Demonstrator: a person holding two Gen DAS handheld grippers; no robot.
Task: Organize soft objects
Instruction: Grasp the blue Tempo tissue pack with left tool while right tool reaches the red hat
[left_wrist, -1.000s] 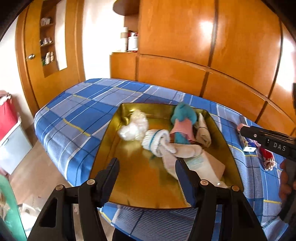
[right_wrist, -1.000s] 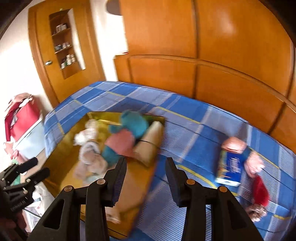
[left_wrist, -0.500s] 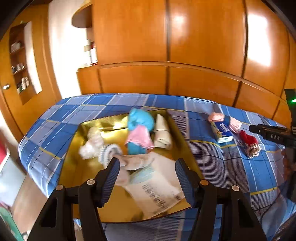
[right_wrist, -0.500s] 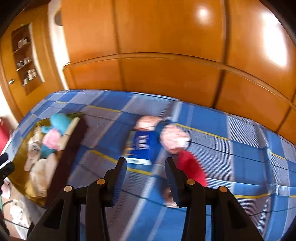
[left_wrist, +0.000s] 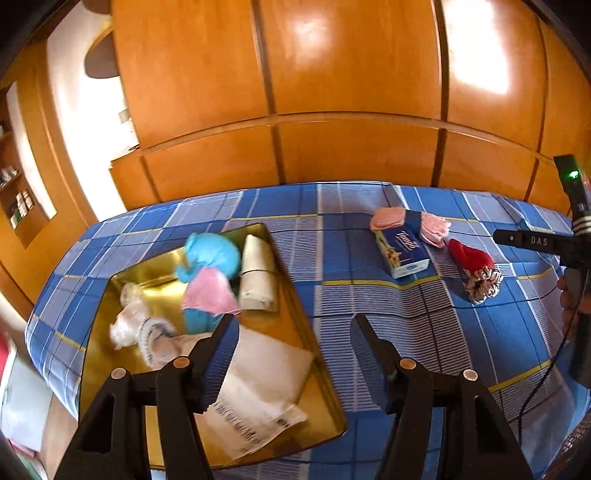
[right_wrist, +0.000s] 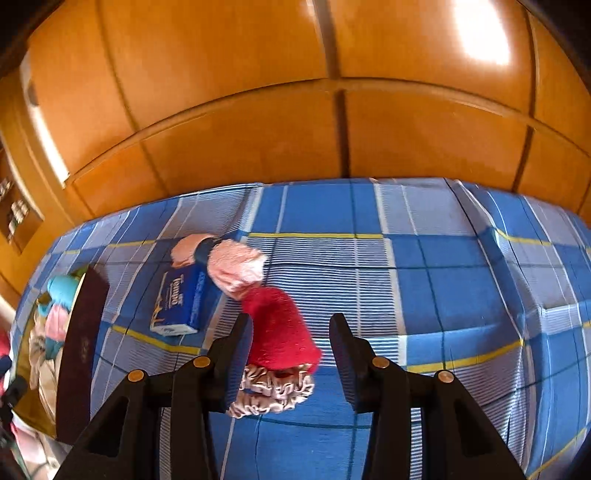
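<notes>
A gold tray (left_wrist: 291, 306) lies on the blue checked bed and holds a teal and pink soft toy (left_wrist: 208, 273), a cream roll (left_wrist: 256, 277), a white sock (left_wrist: 155, 336) and a paper packet (left_wrist: 258, 384). My left gripper (left_wrist: 291, 343) is open and empty above the tray's right rim. On the bed lie a blue tissue pack (right_wrist: 183, 301), a pink cloth (right_wrist: 236, 267), a red soft item (right_wrist: 280, 328) and a silky scrunchie (right_wrist: 273, 387). My right gripper (right_wrist: 290, 339) is open, its fingers either side of the red item, apart from it.
Wooden wardrobe panels (left_wrist: 332, 110) stand behind the bed. The right gripper's body (left_wrist: 543, 242) shows at the right edge of the left wrist view. The tray's dark side (right_wrist: 83, 354) rises at the left of the right wrist view. Open shelves (left_wrist: 14, 184) are at far left.
Both grippers have swung right across the bed. The right one has moved from the tray to over the red item and scrunchie. The left one now sits above the tray's right rim.
</notes>
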